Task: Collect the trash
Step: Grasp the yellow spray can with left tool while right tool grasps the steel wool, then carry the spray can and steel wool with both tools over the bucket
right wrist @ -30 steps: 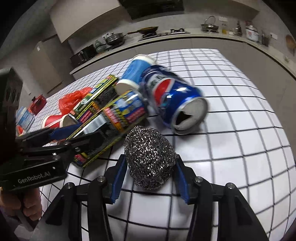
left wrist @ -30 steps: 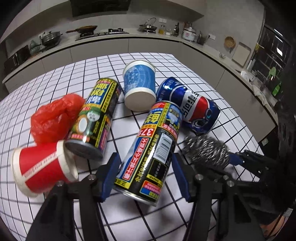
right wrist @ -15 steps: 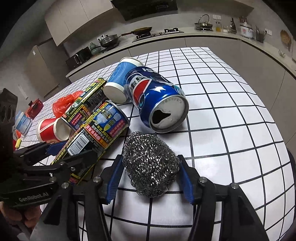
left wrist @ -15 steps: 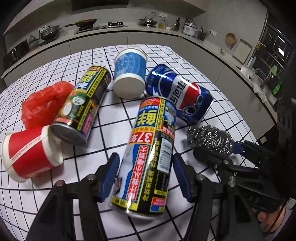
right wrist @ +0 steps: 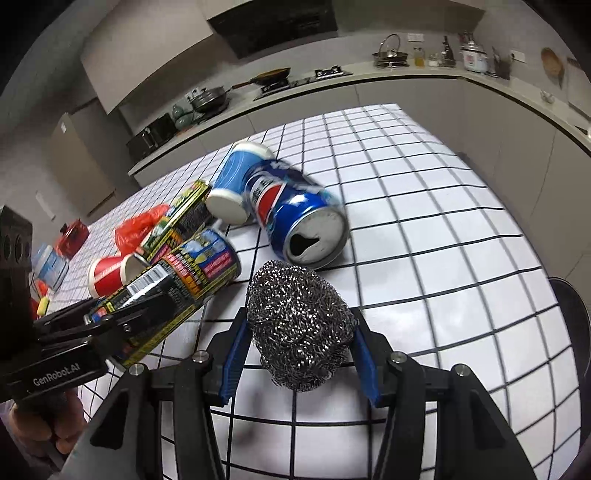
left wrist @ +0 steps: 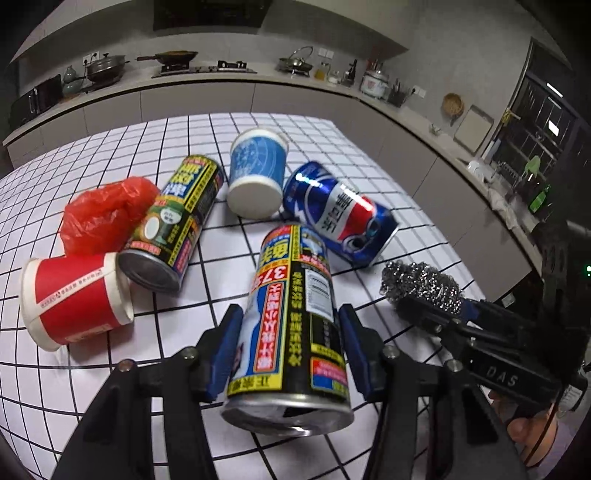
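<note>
Left wrist view: the left gripper point(left wrist: 290, 349) squeezes the tall can point(left wrist: 295, 314), lifted off the desk point(left wrist: 369, 177). The right gripper point(right wrist: 299, 354) squeezes the steel scrubber point(right wrist: 299, 325). Next, both probably need carrying to a bin.

I see a kitchen, dimly lit. The work surface is a white table point(left wrist: 110, 155) ruled with a black grid. Behind it runs a long grey counter point(left wrist: 207, 79) with flat grey cabinet fronts point(left wrist: 192, 103) below; it bends round to my right. On the counter: a gas hob point(left wrist: 221, 68), a frying pan point(left wrist: 173, 56), a lidded pot point(left wrist: 105, 66), a kettle point(left wrist: 297, 62), a rice cooker point(left wrist: 375, 82). A dark range hood point(right wrist: 273, 26) hangs above the hob. A dark-framed window point(left wrist: 539, 122) sits at far right. A tall grey fridge point(right wrist: 79, 162) stands at left in the right wrist view.
</note>
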{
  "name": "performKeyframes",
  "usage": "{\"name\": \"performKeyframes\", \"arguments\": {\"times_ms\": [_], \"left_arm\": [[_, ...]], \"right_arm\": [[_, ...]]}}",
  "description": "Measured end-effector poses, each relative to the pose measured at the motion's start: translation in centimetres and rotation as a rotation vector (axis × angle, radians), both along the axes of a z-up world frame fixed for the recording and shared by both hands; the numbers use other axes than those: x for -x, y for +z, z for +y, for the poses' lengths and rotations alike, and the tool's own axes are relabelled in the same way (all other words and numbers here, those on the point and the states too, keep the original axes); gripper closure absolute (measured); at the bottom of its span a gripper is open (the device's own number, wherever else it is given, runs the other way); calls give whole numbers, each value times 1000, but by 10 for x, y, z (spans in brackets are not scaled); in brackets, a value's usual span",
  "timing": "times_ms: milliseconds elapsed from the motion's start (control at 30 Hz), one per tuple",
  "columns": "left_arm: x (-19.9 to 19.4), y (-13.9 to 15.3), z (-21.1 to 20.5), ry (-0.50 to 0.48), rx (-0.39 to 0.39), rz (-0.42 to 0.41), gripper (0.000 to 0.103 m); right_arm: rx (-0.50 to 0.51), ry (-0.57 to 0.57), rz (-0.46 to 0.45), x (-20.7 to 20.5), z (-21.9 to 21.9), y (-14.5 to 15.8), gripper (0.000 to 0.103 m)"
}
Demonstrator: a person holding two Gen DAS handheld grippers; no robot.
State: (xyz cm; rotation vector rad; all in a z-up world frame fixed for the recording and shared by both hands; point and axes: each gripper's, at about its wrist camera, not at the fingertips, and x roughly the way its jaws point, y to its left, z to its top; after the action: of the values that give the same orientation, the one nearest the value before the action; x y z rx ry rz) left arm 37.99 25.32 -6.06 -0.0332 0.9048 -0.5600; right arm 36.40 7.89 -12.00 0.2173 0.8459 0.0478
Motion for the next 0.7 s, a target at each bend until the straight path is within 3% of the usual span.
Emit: {"name": "performKeyframes", "arguments": {"times_ms": [267, 433, 700], "left_arm": [[-2, -10, -10, -45, -24, 13, 49], [-9, -18, -17, -48, -53, 50, 47], [-11, -22, -26, -74, -66, 31, 48]], "right_arm": [[-5, -46, 0, 13, -4, 6, 49], [-10, -62, 23, 15, -4, -3, 49], [-30, -89, 60, 12, -10, -18, 49]]}}
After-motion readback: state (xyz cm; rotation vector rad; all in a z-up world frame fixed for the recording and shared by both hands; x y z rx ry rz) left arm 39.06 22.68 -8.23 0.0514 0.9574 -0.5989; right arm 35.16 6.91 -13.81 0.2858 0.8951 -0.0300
